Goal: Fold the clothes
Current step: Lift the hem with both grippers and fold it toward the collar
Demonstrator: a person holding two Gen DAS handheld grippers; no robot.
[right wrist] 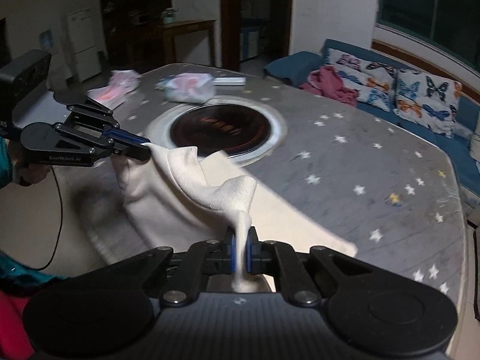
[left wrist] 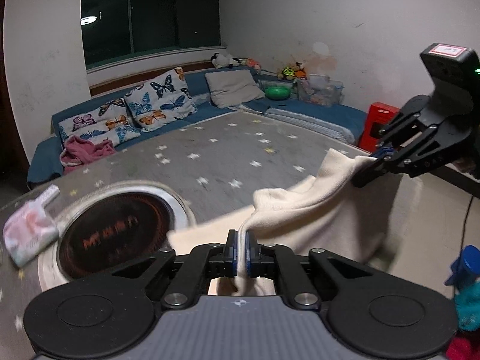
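A cream garment [left wrist: 300, 210] [right wrist: 180, 186] hangs stretched between my two grippers over the grey star-patterned table [left wrist: 228, 156] [right wrist: 345, 162], its lower part draping onto the table's near edge. My left gripper [left wrist: 241, 252] is shut on one bunched edge of it, low in the left wrist view. It also shows at the left of the right wrist view as the left gripper [right wrist: 145, 147], pinching a corner. My right gripper [right wrist: 241, 252] is shut on the other edge. From the left wrist view the right gripper [left wrist: 375, 157] shows at the right, clamped on that corner.
A round dark cooktop [left wrist: 117, 234] [right wrist: 222, 129] is set into the table's middle. Folded pale clothes [left wrist: 30, 234] [right wrist: 192, 87] and a white box [right wrist: 229, 81] lie beyond it. A blue sofa with butterfly pillows [left wrist: 150, 99] [right wrist: 405, 90] and a pink garment [left wrist: 84, 153] borders the table.
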